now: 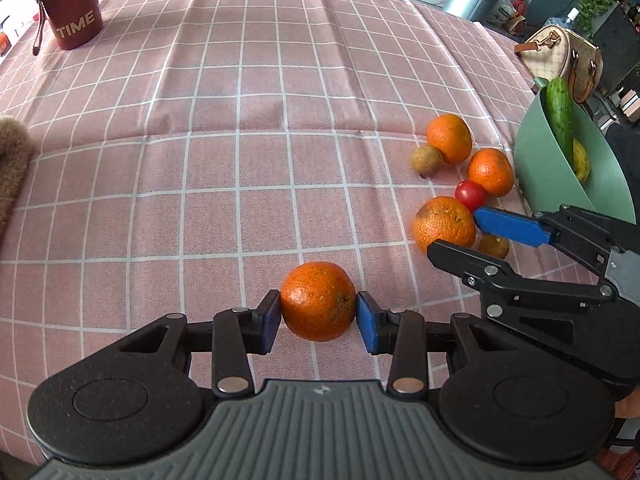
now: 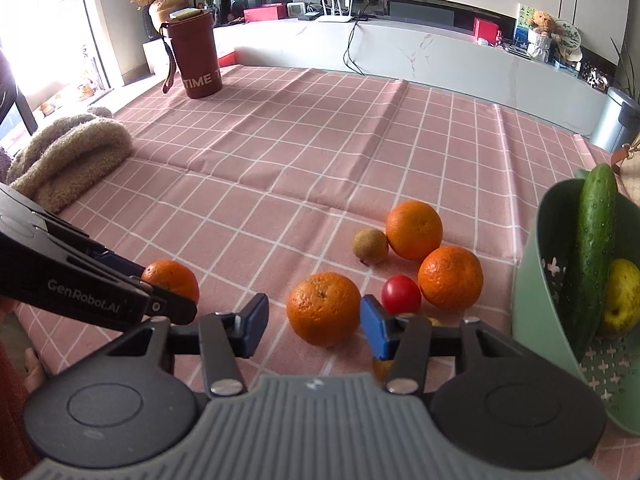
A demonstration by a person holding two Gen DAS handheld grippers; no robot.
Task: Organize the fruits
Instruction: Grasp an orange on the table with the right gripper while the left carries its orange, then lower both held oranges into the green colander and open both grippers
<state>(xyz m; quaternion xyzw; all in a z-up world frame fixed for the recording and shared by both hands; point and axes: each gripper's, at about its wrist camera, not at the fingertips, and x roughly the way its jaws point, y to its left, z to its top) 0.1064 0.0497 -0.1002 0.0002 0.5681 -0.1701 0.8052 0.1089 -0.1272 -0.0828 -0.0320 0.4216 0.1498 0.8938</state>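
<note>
While the left gripper (image 1: 318,316) clamped one tangerine (image 1: 318,306), the right gripper (image 2: 314,322) stood open around another tangerine (image 2: 323,308), so closing there and carrying both to the green basket (image 2: 536,292) seemed next.

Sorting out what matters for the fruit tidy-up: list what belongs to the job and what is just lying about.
Part of the job:
- orange held by the left gripper
- orange between the open right gripper fingers
- two more oranges
- red tomato
- small brown fruit
- green basket holding cucumber and yellow fruit

Just lying about:
- red TIME tumbler
- fuzzy brown cloth
- handbag
</note>
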